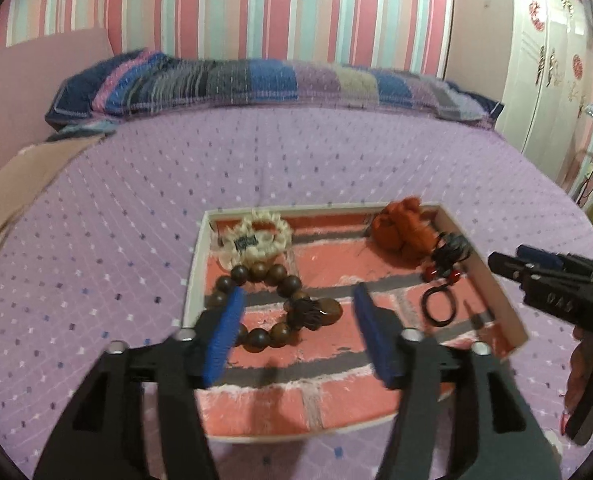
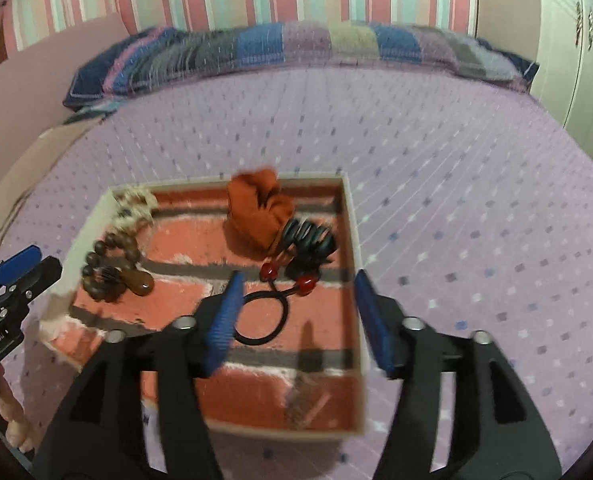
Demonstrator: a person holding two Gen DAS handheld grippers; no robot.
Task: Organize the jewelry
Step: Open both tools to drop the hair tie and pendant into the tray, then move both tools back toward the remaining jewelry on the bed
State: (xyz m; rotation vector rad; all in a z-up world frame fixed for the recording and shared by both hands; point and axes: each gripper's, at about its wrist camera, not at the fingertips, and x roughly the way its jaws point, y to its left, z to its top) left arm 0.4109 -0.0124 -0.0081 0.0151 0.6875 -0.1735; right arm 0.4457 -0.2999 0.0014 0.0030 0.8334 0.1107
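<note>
Purple bedspread (image 1: 96, 220) holds tray (image 1: 504, 300); both claws, left claw (image 1: 296, 336) and right claw (image 2: 298, 324), gape empty.

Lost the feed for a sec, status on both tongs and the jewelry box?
Left tongs open, empty, over the brown bead bracelet. Right tongs open, empty, over the black hair tie. All jewelry inside the box. Nothing blocking.

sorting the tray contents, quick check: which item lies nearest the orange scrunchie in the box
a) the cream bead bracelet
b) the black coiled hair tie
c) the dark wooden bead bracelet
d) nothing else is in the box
b: the black coiled hair tie sits right against the orange scrunchie at the far right of the box, while both bead bracelets lie over on the left side.
</note>
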